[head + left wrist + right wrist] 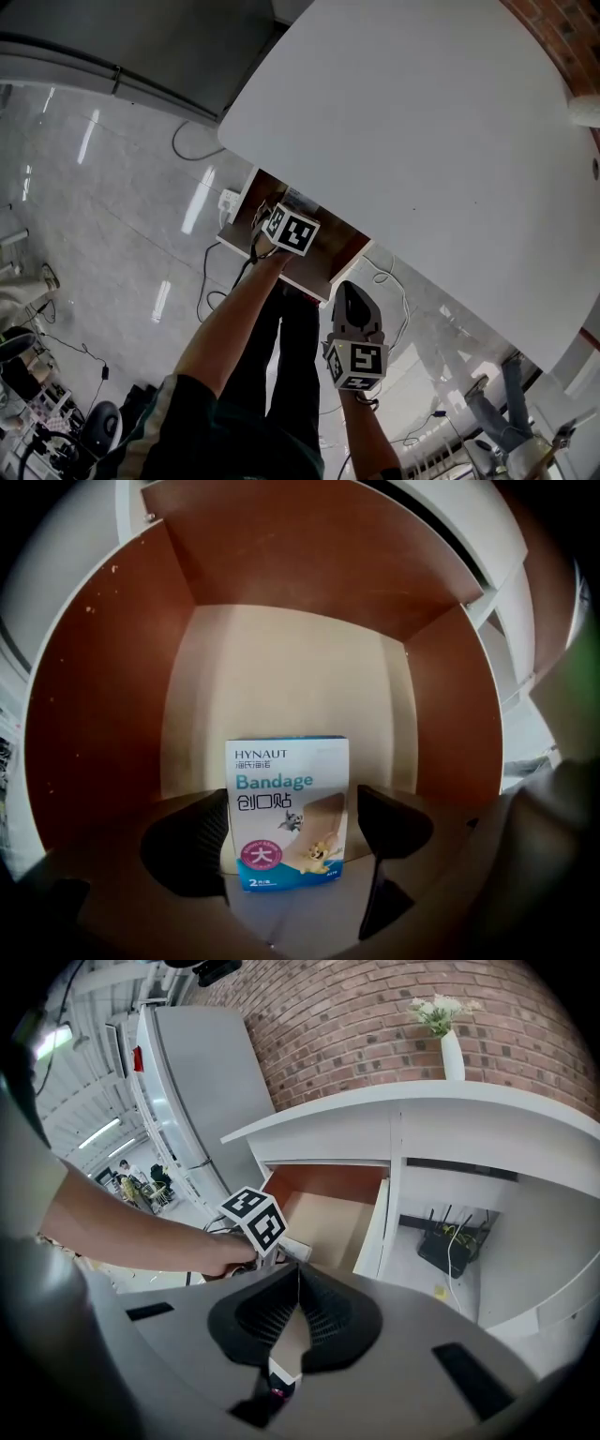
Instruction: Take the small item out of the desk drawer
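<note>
Now our left forearm reaches up from the bottom of the head view, and the left gripper (pixel 291 841) points steeply down into the open drawer (pixel 103 714). Its jaws stand wide apart on either side of the bandage box (pixel 287 799) on the drawer floor and do not press it. Our right gripper (pixel 298 1321), lower right of centre in the head view, tilts down outside the drawer front, its jaws closed on nothing.

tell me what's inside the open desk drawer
One bandage box rests on the floor of the drawer, between the open jaws of the left tool. The rest of the visible floor is bare. The tool's body covers the nearest strip of floor.
</note>
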The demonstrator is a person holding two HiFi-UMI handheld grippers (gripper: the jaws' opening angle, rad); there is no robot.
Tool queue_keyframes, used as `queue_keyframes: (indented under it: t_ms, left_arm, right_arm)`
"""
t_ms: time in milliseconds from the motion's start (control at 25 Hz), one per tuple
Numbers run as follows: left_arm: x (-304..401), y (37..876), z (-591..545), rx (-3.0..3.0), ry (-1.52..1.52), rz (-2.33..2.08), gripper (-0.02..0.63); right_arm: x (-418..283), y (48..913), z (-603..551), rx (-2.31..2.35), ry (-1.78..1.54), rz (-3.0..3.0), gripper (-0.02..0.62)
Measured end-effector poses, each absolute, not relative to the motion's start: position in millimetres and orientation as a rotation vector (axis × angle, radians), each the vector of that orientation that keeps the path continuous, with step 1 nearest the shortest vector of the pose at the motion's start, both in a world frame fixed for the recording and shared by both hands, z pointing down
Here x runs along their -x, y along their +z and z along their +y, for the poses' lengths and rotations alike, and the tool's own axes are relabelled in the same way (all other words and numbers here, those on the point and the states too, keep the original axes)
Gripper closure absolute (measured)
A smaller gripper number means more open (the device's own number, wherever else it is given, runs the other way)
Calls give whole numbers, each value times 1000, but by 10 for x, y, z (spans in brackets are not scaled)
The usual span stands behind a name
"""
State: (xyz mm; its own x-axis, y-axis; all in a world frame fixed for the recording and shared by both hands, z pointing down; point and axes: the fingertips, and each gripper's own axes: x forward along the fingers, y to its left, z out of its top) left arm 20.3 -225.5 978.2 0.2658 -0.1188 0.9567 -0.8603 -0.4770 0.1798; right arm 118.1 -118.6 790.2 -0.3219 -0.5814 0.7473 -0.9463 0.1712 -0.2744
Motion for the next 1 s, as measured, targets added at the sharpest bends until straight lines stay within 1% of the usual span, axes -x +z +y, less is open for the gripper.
queue_keyframes:
  t_ms: [280, 560, 1000]
  left_arm:
    - [-196, 9892, -2270, -1755, 1346, -918, 179]
    - [-167, 9868, -2235, -1749, 1354, -927, 179]
    - [-198, 9431, -2219, -1821, 1283, -958, 179]
  right_arm:
    - [-1266, 7955, -1159, -1469, 1031, -1971, 571]
    - [-1320, 7909, -1087, -1452, 1015, -1946, 571]
    - [-1244, 7730, -1068, -1472, 1004, -1975, 571]
